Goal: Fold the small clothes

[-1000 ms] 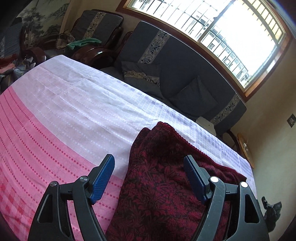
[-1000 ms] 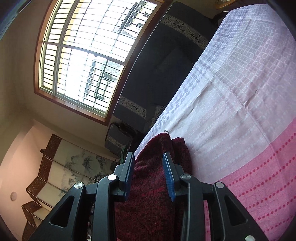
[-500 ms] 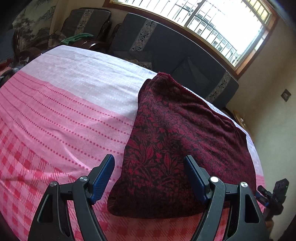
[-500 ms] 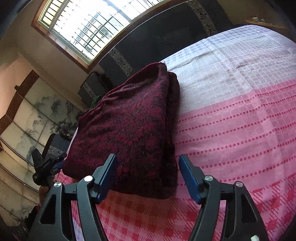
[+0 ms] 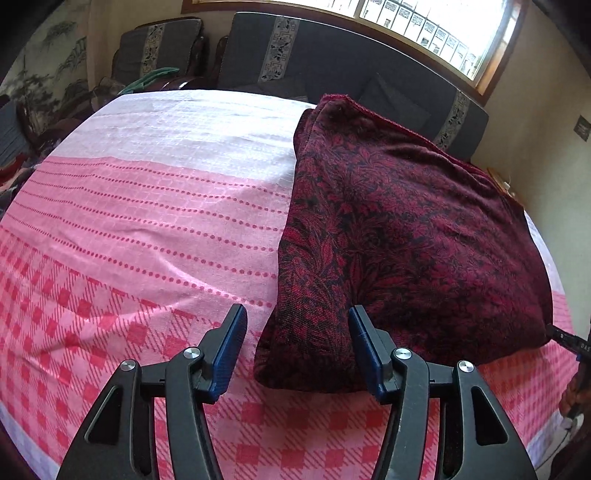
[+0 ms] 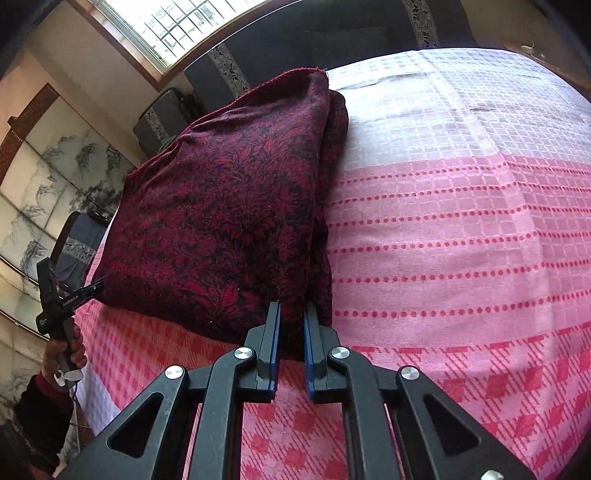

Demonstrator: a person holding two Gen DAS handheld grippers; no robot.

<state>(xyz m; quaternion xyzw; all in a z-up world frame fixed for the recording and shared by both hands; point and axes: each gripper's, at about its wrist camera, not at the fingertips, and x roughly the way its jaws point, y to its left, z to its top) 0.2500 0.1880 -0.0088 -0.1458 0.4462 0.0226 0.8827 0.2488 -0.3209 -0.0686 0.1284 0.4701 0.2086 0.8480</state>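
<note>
Dark sofa (image 5: 354,55) under barred window (image 5: 436,33) (bright daylight), painted screen (image 6: 48,184)

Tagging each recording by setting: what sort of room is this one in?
Most likely a home living room. A dark cushioned sofa stands under a barred window, a painted folding screen lines one wall, and the folded red garment lies on a pink checked tablecloth.

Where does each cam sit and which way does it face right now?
Left wrist: on the left hand-held gripper, angled down across the near-left corner of the folded dark red garment; own jaws just narrowed, pads off the cloth.
Right wrist: on the right hand-held gripper, angled down at the near-right corner; jaws just closed on the cloth; the person's left hand shows at the left edge.
Shared: the garment, pink tablecloth, dark sofa, window.
</note>
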